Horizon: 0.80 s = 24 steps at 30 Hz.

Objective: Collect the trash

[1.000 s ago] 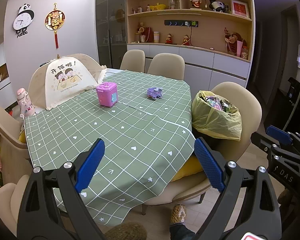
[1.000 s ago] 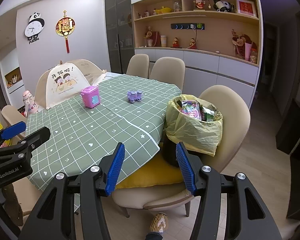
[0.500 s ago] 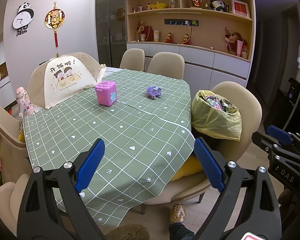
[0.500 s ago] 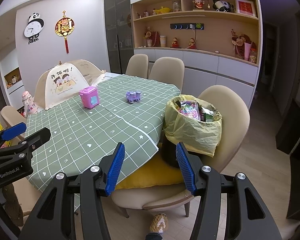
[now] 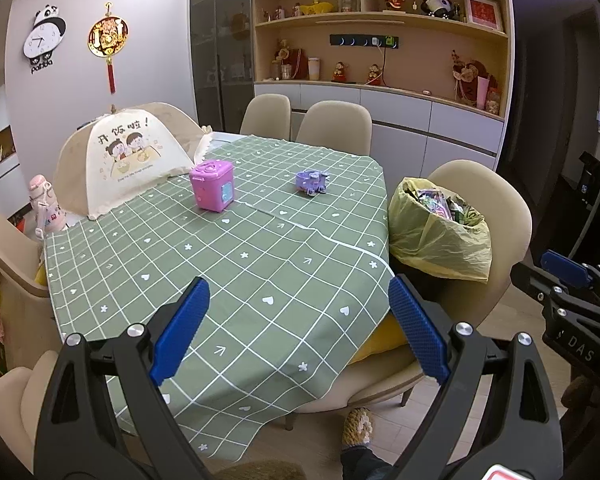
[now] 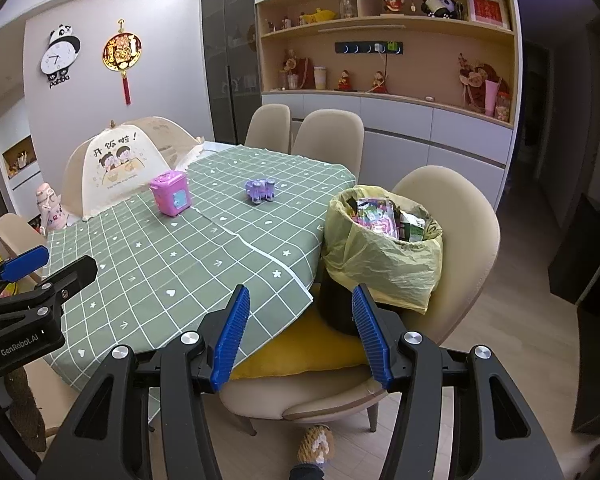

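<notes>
And here's the big wall unit (image 6: 384,56) across the back, its shelves crowded with figurines, a panda and a red framed picture. In front of it, the worktop (image 5: 228,264) under a green checked cloth printed with white hearts, stars and arrows, and beige chairs pulled in all around. Nearest chair (image 6: 452,216) on the right side carries a yellow cushion, and on that cushion stands the trash bin (image 6: 380,248), a dark tub lined with a pale yellow bag, stuffed to the top with coloured wrappers. It sits just beside the worktop's edge, touching the hanging cloth as far as I can tell.

Over on the far left end of the worktop, a cream mesh food cover (image 5: 128,156) with two cartoon children on it. Next down in size, a pink box toy (image 5: 212,186) standing upright near the cover, and a little purple toy (image 5: 311,182) well apart from it toward the bin side.

Now the tools. Left gripper (image 5: 296,330) hangs over the near edge of the cloth, its blue-padded fingers (image 5: 180,332) spread wide with nothing between them. Right gripper (image 6: 300,334) points at the cushioned chair, fingers (image 6: 230,338) parted a fair way, gripping nothing, the bin's dark base showing just beyond the gap. Down on the floor, a slippered foot (image 6: 316,446).
</notes>
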Each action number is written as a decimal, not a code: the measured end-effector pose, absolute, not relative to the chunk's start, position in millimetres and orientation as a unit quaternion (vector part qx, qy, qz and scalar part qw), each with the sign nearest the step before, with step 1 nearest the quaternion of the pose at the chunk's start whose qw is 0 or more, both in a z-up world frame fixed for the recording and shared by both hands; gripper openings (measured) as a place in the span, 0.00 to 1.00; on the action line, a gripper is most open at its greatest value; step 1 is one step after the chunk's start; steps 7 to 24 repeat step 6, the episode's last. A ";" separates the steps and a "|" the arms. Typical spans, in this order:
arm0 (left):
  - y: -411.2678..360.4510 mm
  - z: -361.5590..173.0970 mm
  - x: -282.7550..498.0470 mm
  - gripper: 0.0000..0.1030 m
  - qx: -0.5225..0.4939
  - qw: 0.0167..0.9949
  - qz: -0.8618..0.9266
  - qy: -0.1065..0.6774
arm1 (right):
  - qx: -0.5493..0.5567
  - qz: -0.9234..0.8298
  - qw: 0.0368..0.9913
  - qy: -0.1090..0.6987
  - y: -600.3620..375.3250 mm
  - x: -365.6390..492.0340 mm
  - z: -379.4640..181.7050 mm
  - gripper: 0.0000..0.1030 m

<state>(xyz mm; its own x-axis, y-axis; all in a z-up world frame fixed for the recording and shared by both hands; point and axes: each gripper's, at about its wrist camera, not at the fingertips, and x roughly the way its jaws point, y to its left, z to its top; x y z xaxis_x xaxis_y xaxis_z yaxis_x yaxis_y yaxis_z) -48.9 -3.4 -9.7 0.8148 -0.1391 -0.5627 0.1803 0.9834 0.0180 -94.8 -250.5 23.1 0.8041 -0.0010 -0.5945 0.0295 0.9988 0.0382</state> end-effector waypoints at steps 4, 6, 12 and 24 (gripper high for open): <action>-0.7 -19.0 -27.5 0.84 0.028 0.949 -0.072 0.305 | 0.020 -0.004 0.947 0.322 -251.6 -73.7 16.4 0.49; 3.7 -23.3 -12.9 0.84 0.029 0.951 -0.052 0.303 | 0.016 0.006 0.945 0.326 -250.5 -55.9 13.1 0.49; 3.7 -23.3 -12.9 0.84 0.029 0.951 -0.052 0.303 | 0.016 0.006 0.945 0.326 -250.5 -55.9 13.1 0.49; 3.7 -23.3 -12.9 0.84 0.029 0.951 -0.052 0.303 | 0.016 0.006 0.945 0.326 -250.5 -55.9 13.1 0.49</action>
